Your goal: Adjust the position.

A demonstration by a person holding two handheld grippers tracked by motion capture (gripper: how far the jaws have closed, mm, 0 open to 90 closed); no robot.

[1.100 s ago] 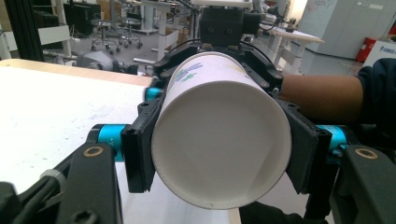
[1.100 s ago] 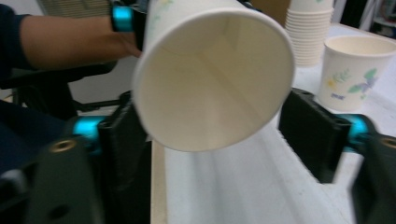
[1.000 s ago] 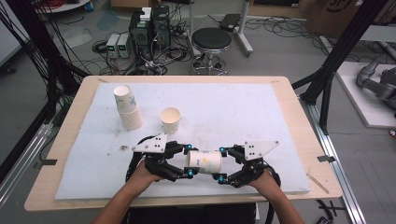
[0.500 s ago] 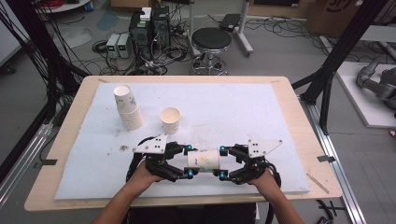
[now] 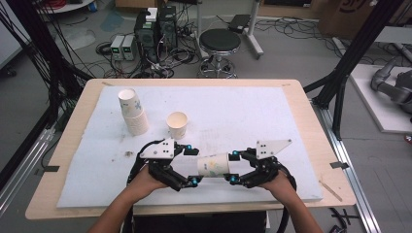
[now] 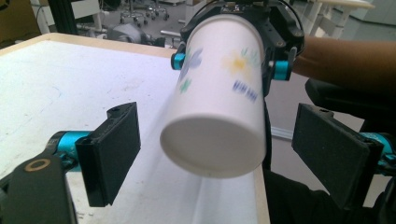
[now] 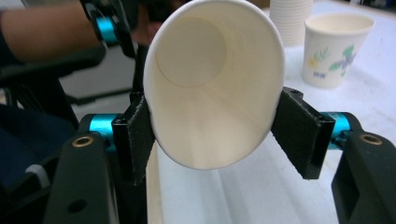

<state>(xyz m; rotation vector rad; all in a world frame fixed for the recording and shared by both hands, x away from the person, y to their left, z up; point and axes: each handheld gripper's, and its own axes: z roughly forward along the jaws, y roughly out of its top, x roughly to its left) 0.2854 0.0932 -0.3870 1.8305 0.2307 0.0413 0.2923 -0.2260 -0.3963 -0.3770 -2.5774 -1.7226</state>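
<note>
A white paper cup (image 5: 214, 165) with a flower print lies sideways in the air near the table's front edge. My right gripper (image 5: 232, 167) is shut on its rim end and squeezes the mouth (image 7: 212, 93) into an oval between both pads (image 7: 299, 130). The cup's base (image 6: 215, 140) points at my left gripper (image 5: 192, 167). That gripper stands open, with one jaw on each side of the base and neither touching it. In the left gripper view the cup (image 6: 224, 88) is slightly blurred.
A stack of paper cups (image 5: 131, 109) stands at the back left of the white mat (image 5: 252, 111), with a single upright cup (image 5: 177, 124) to its right. Both also appear in the right gripper view, the single cup (image 7: 337, 49) and the stack (image 7: 289, 18). The wooden table edge (image 5: 194, 209) lies just under the hands.
The right gripper and the cup have drifted slightly to the right, away from the left gripper. The left hand has barely moved.
</note>
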